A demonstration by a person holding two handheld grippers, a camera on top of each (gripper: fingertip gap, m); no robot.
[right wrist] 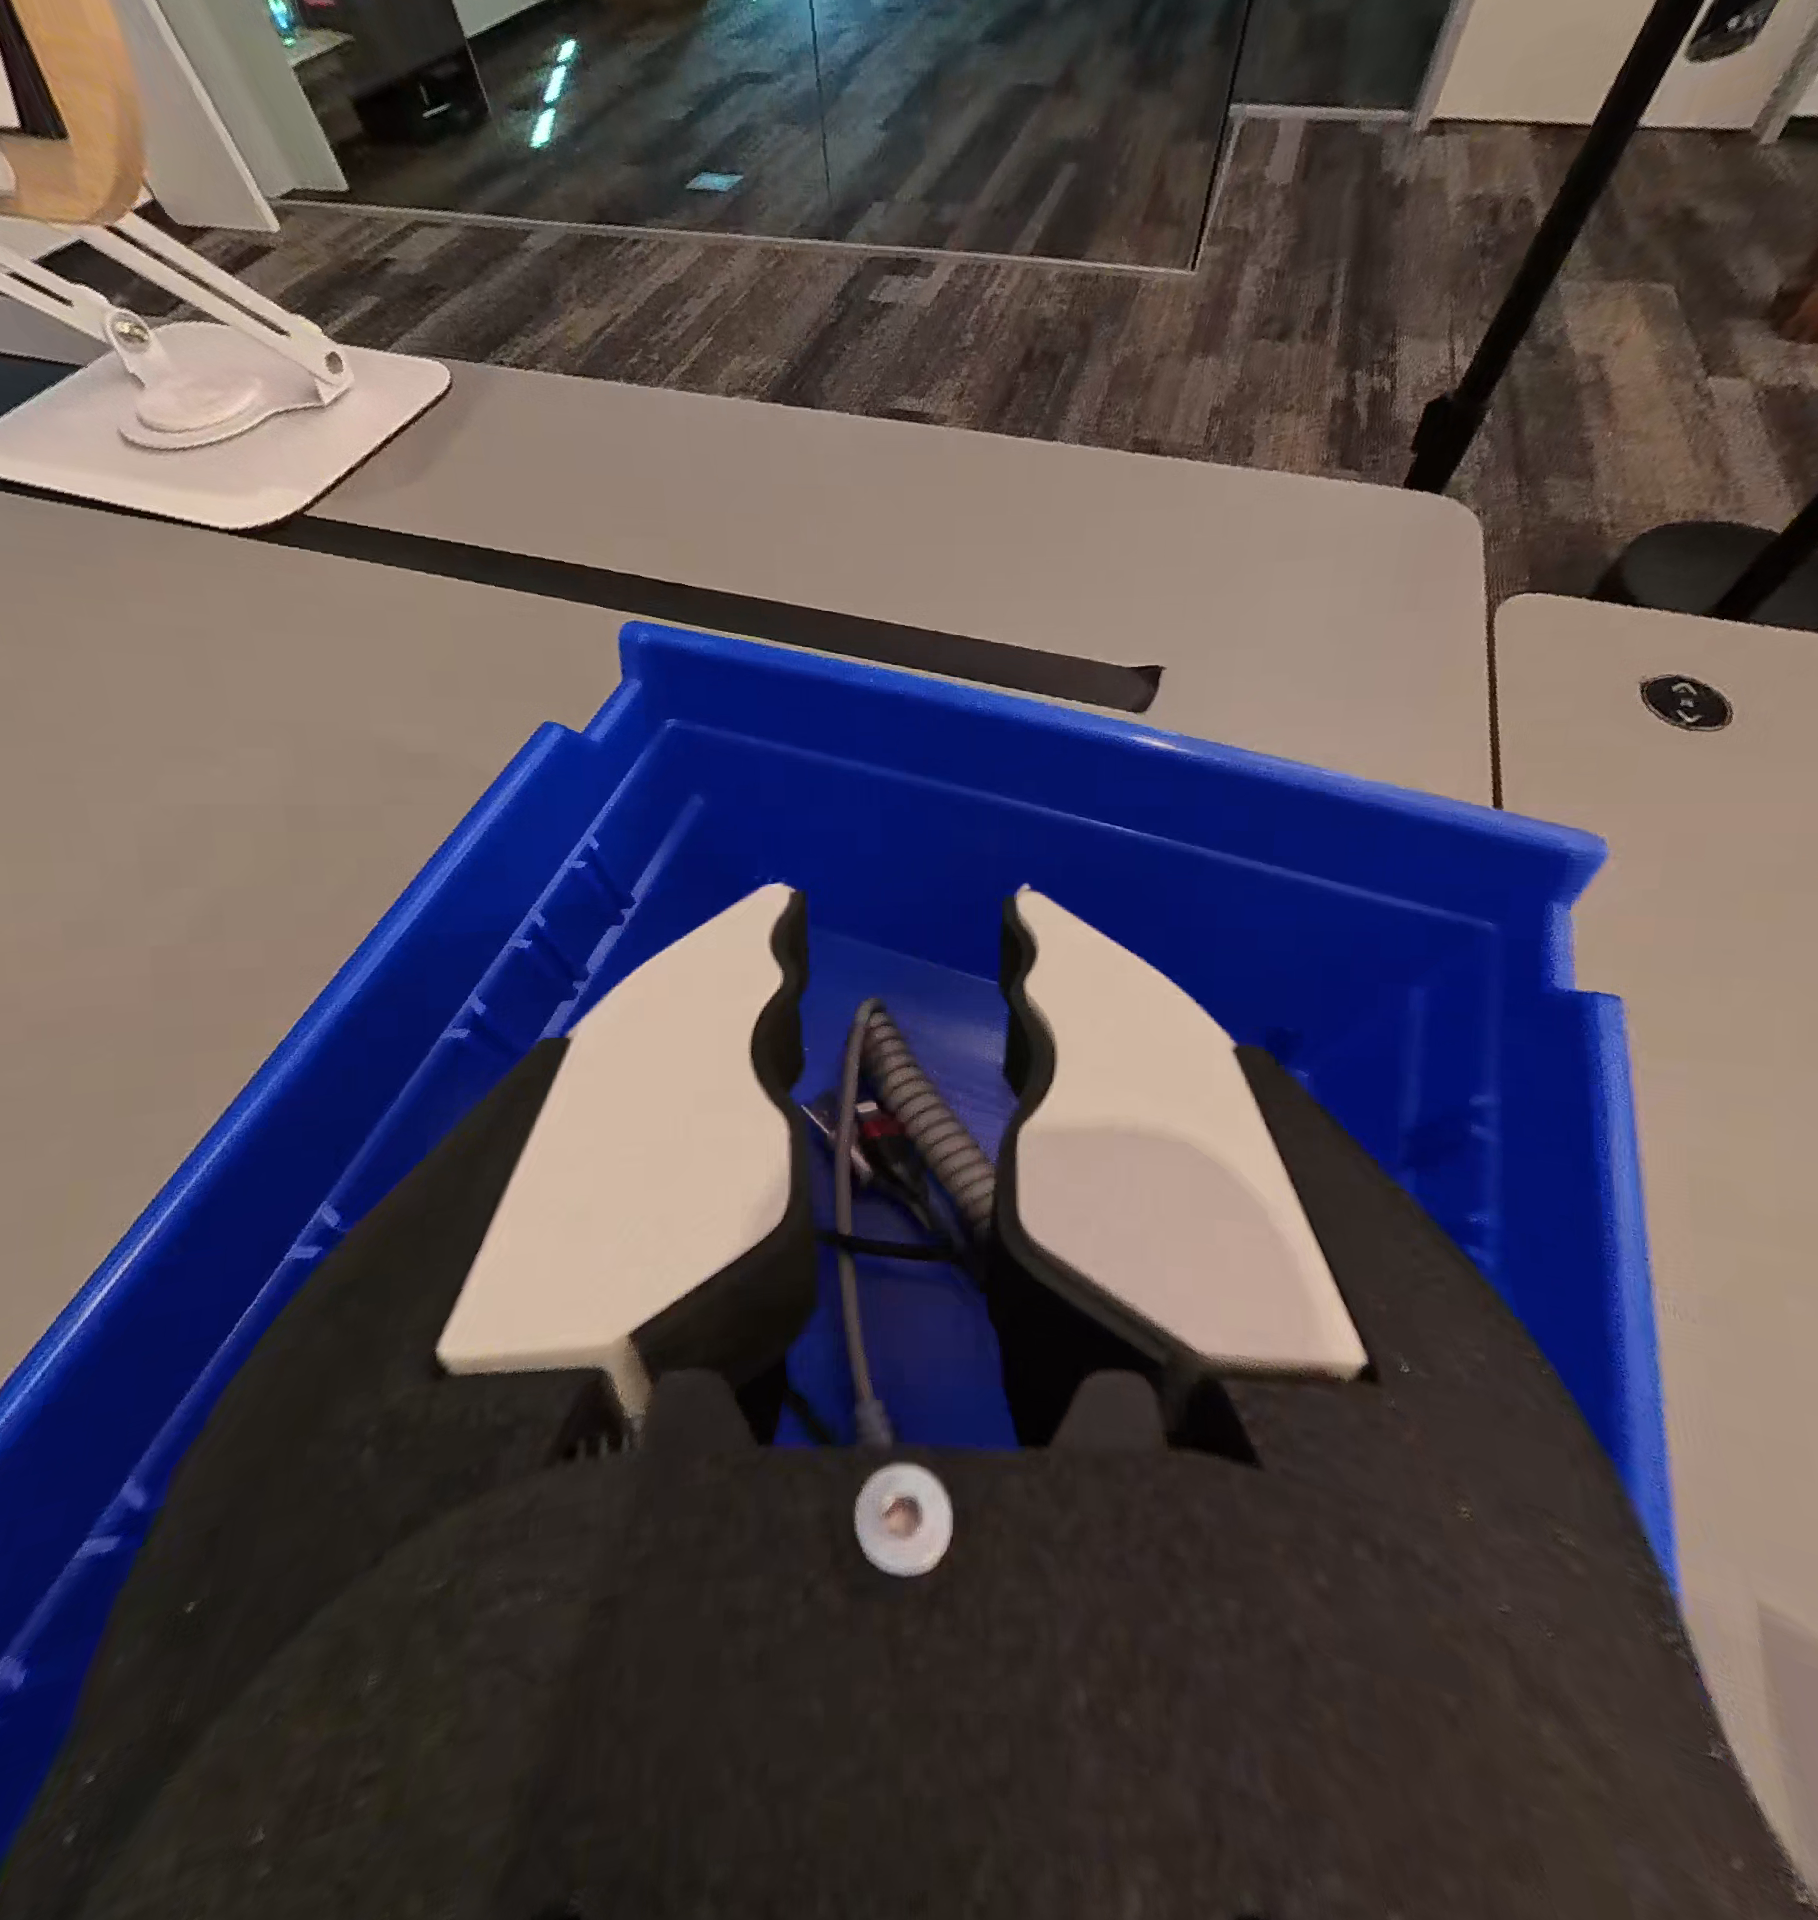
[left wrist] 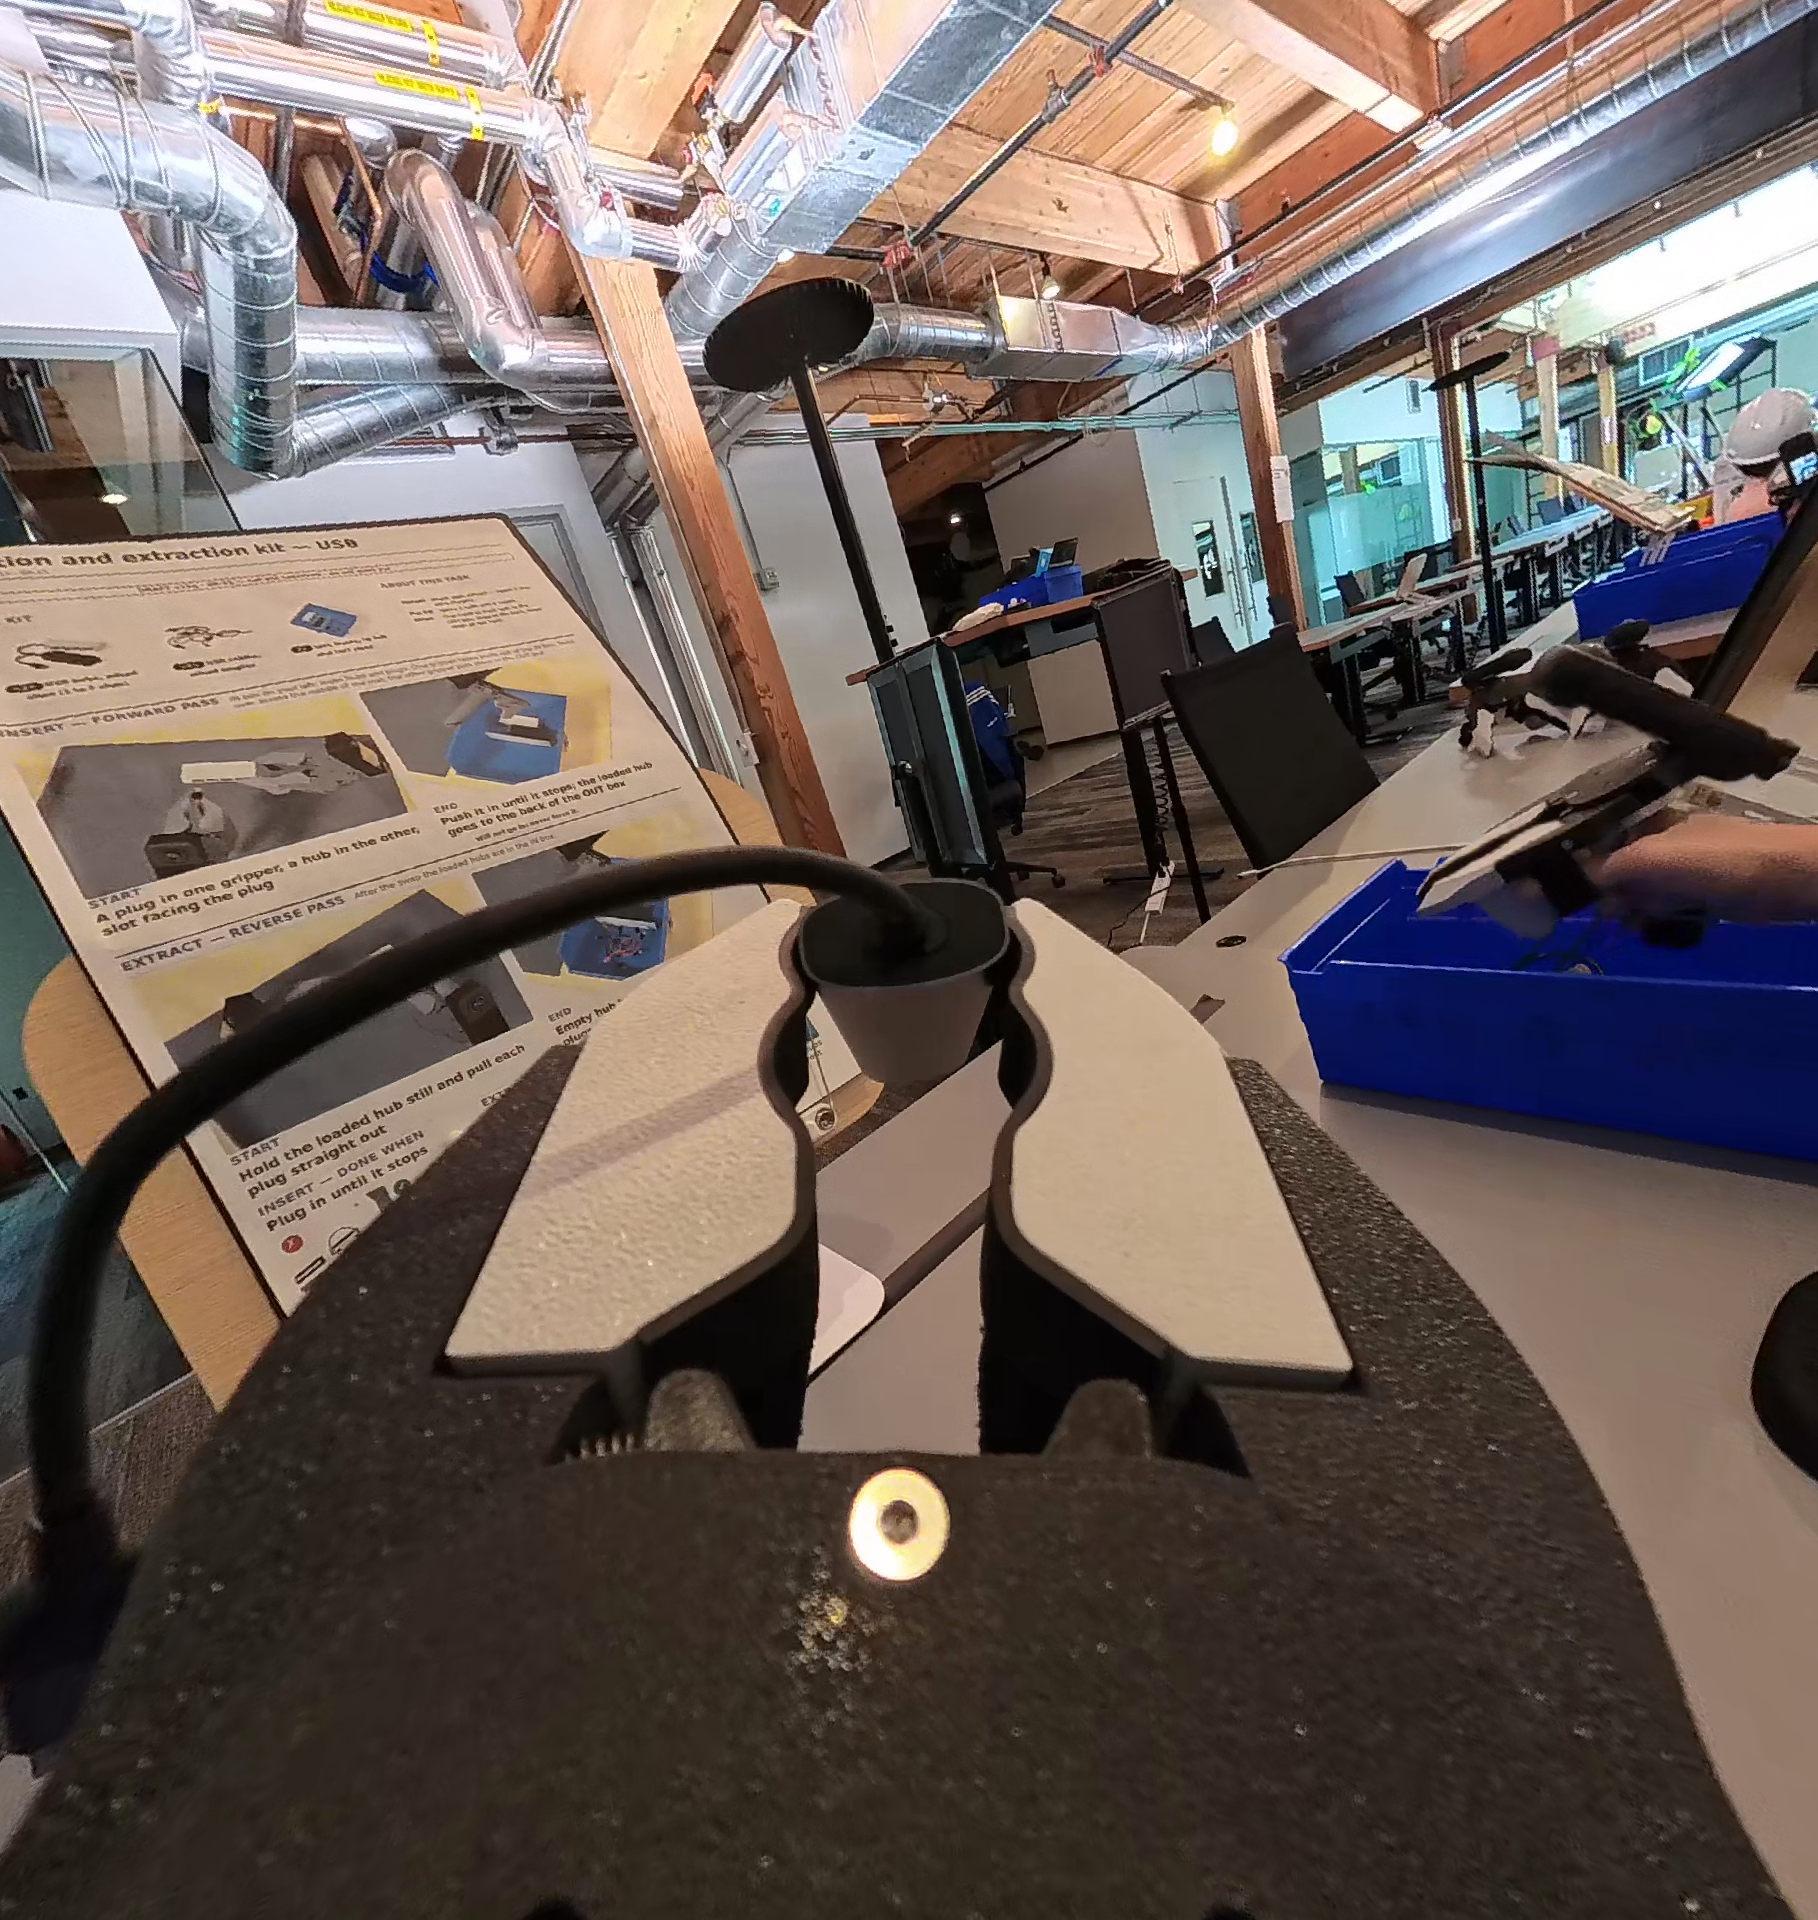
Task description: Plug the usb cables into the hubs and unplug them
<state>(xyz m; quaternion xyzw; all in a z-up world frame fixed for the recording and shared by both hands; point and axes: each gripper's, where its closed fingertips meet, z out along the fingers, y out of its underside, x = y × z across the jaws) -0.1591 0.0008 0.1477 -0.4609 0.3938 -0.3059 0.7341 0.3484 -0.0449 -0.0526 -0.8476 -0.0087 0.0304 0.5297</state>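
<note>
My left gripper (left wrist: 903, 935) is shut on a dark grey USB hub (left wrist: 903, 1003) and holds it up above the table. The hub's black cable (left wrist: 385, 971) arcs left and down to a plug (left wrist: 48, 1621) hanging at the lower left. My right gripper (right wrist: 903, 914) is open and reaches down into a blue bin (right wrist: 1092, 769). Between its fingers lie USB cables (right wrist: 920, 1101), one grey and coiled, on the bin floor. In the left wrist view the right gripper (left wrist: 1507, 862) shows far right, over the blue bin (left wrist: 1570, 1049).
A printed instruction board (left wrist: 292, 831) stands at the left on a white stand (right wrist: 209, 416). Grey tables (right wrist: 209, 779) meet at a seam on the right. A black pole (right wrist: 1539, 239) rises at the far right. A second blue bin (left wrist: 1674, 582) sits farther back.
</note>
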